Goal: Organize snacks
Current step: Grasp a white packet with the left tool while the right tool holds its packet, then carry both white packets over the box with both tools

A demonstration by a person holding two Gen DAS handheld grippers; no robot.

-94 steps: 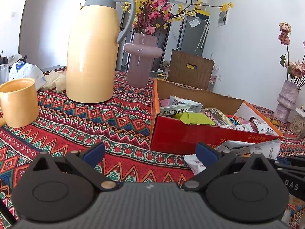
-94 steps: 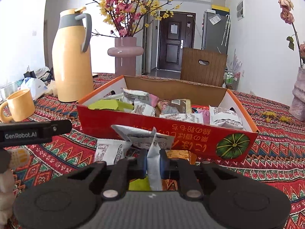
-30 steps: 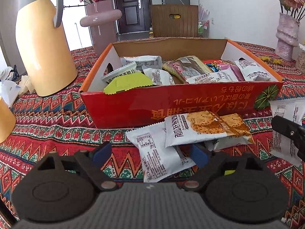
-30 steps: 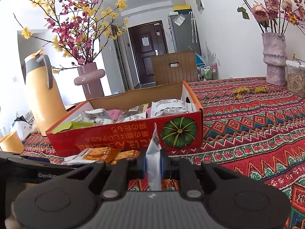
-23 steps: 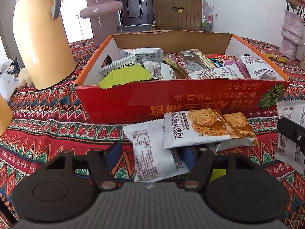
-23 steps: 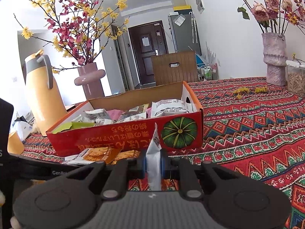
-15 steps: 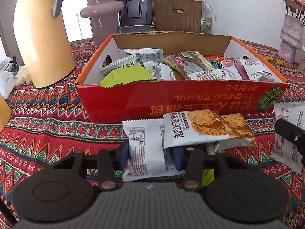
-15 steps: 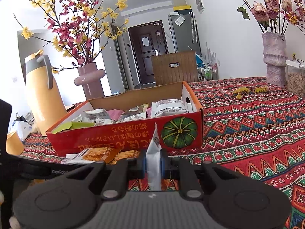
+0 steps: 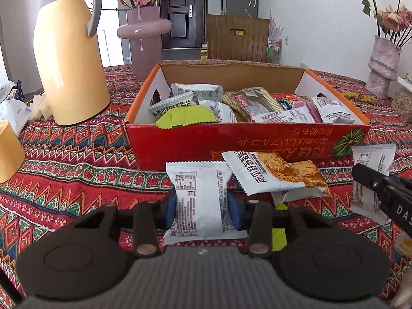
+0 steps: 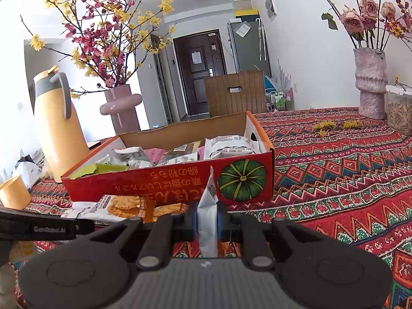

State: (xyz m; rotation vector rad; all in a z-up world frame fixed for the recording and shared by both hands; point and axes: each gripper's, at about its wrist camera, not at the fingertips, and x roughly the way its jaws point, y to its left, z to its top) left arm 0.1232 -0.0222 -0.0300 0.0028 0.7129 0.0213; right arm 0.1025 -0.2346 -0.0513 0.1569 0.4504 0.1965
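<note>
With each gripper clamping a white snack packet, left gripper (image 9: 202,207) and right gripper (image 10: 207,220), the pick-up looks done; next, both likely lift over the red box's (image 9: 257,141) near wall.

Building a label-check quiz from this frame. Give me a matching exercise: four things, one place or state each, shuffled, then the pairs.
Things:
1. white snack packet
2. lime-green packet
3. cracker-print packet
4. yellow thermos

Places or states:
A. standing left of the red box
B. lying on the tablecloth before the box
C. inside the box, near its front wall
D. pinched in the left gripper

Pairs: 1-D, 2-C, 3-B, 4-A
</note>
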